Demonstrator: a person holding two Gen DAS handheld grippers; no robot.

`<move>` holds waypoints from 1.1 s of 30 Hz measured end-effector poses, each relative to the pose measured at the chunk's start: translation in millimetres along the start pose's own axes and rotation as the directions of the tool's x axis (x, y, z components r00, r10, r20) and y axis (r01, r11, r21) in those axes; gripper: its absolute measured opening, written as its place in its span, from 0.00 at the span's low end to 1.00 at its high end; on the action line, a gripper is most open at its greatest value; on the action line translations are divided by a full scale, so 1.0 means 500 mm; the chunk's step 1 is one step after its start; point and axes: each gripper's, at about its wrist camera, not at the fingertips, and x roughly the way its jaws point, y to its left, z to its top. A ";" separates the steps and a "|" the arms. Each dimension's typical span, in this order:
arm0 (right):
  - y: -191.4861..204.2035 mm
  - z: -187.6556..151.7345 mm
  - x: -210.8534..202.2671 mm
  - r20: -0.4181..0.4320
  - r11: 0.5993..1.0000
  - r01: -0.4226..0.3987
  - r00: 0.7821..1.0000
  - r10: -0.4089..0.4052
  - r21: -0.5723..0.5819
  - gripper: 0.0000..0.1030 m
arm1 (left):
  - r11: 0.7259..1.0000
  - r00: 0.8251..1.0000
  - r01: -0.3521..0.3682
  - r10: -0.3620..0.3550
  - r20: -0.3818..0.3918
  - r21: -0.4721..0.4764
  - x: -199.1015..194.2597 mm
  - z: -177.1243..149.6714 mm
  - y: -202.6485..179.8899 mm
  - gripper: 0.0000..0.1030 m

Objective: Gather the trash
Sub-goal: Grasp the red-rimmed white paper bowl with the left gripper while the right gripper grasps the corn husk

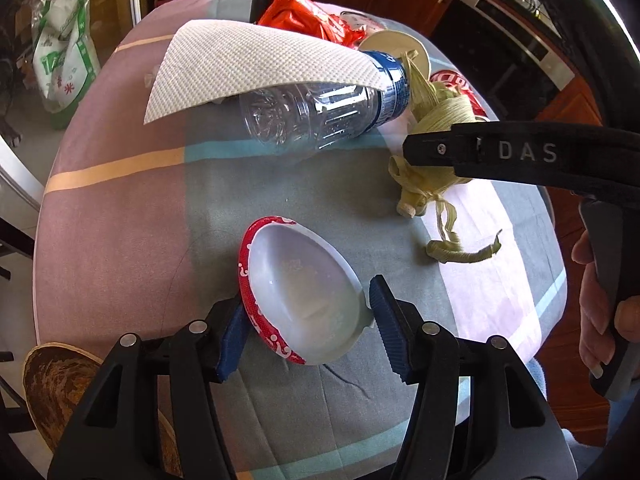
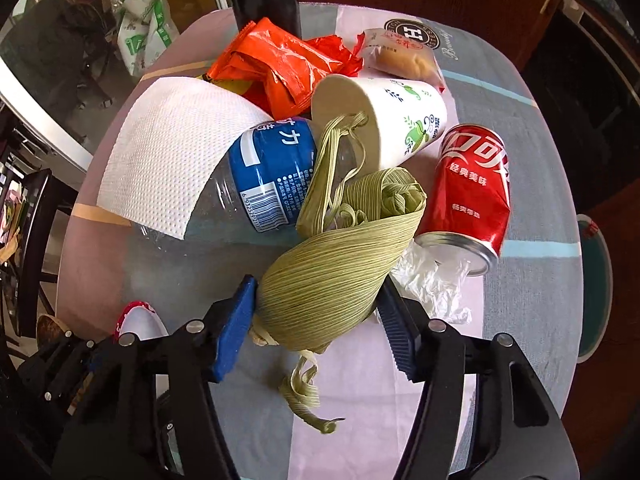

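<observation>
A squashed paper cup (image 1: 304, 292), white inside with a red patterned outside, lies sideways between the blue pads of my left gripper (image 1: 310, 324), which is shut on it just above the tablecloth (image 1: 120, 220). My right gripper (image 2: 316, 320) is shut on a bundle of pale green corn husk (image 2: 332, 276); both pads press its sides. One of its fingers (image 1: 480, 152) crosses the left wrist view over the husk (image 1: 432, 120). Behind the husk lie a clear plastic bottle (image 2: 260, 184) under a paper towel (image 2: 172, 160), a printed white cup (image 2: 384, 120) and a dented red can (image 2: 472, 196).
An orange wrapper (image 2: 280, 64), a wrapped bun (image 2: 400, 52) and crumpled clear film (image 2: 432, 280) also lie on the round table. A person's hand (image 1: 600, 312) holds the right gripper's handle. A woven stool (image 1: 60, 392) and a green-and-white bag (image 1: 64, 52) stand beside the table.
</observation>
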 end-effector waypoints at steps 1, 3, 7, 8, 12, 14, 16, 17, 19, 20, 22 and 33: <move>-0.004 -0.003 -0.011 0.011 1.000 0.000 1.000 0.000 -0.001 0.54 | 1.000 1.000 0.000 0.000 0.003 0.001 -0.001 0.003 -0.005 0.56; -0.021 -0.007 -0.036 0.030 1.000 -0.008 1.000 0.007 0.009 0.53 | 1.000 1.000 -0.001 0.001 0.013 0.005 -0.009 0.007 -0.011 0.56; -0.051 -0.012 -0.089 0.077 0.999 -0.030 0.997 0.027 0.031 0.53 | 1.000 0.999 0.007 -0.008 0.032 0.019 -0.028 0.019 -0.028 0.56; -0.058 -0.013 -0.101 0.088 0.999 -0.036 0.996 0.033 0.034 0.53 | 1.000 0.999 0.013 -0.014 0.035 0.022 -0.033 0.021 -0.031 0.56; -0.084 -0.015 -0.144 0.137 0.997 -0.051 0.990 0.043 0.052 0.53 | 0.999 0.999 0.023 -0.025 0.047 0.032 -0.045 0.031 -0.055 0.56; -0.099 -0.014 -0.163 0.160 0.996 -0.062 0.986 0.051 0.061 0.53 | 0.999 0.998 0.031 -0.032 0.048 0.036 -0.052 0.036 -0.065 0.56; -0.110 -0.013 -0.181 0.186 0.996 -0.063 0.981 0.050 0.068 0.53 | 0.998 0.998 0.033 -0.036 0.051 0.045 -0.058 0.040 -0.077 0.56; -0.118 -0.012 -0.190 0.199 0.995 -0.062 0.979 0.046 0.073 0.53 | 0.998 0.998 0.035 -0.038 0.055 0.051 -0.063 0.042 -0.084 0.56; -0.141 -0.010 -0.202 0.221 0.994 -0.053 0.975 0.031 0.092 0.53 | 0.997 0.997 0.035 -0.039 0.065 0.067 -0.073 0.044 -0.097 0.56; -0.155 -0.011 -0.207 0.229 0.993 -0.050 0.973 0.024 0.106 0.53 | 0.997 0.997 0.033 -0.039 0.070 0.076 -0.078 0.046 -0.105 0.56; -0.186 -0.015 -0.216 0.237 0.989 -0.052 0.971 0.019 0.137 0.53 | 0.995 0.996 0.034 -0.041 0.078 0.091 -0.085 0.050 -0.118 0.56; -0.392 -0.083 -0.238 0.242 0.951 -0.002 0.967 -0.076 0.308 0.53 | 0.968 0.990 0.063 -0.090 0.105 0.242 -0.092 0.119 -0.264 0.56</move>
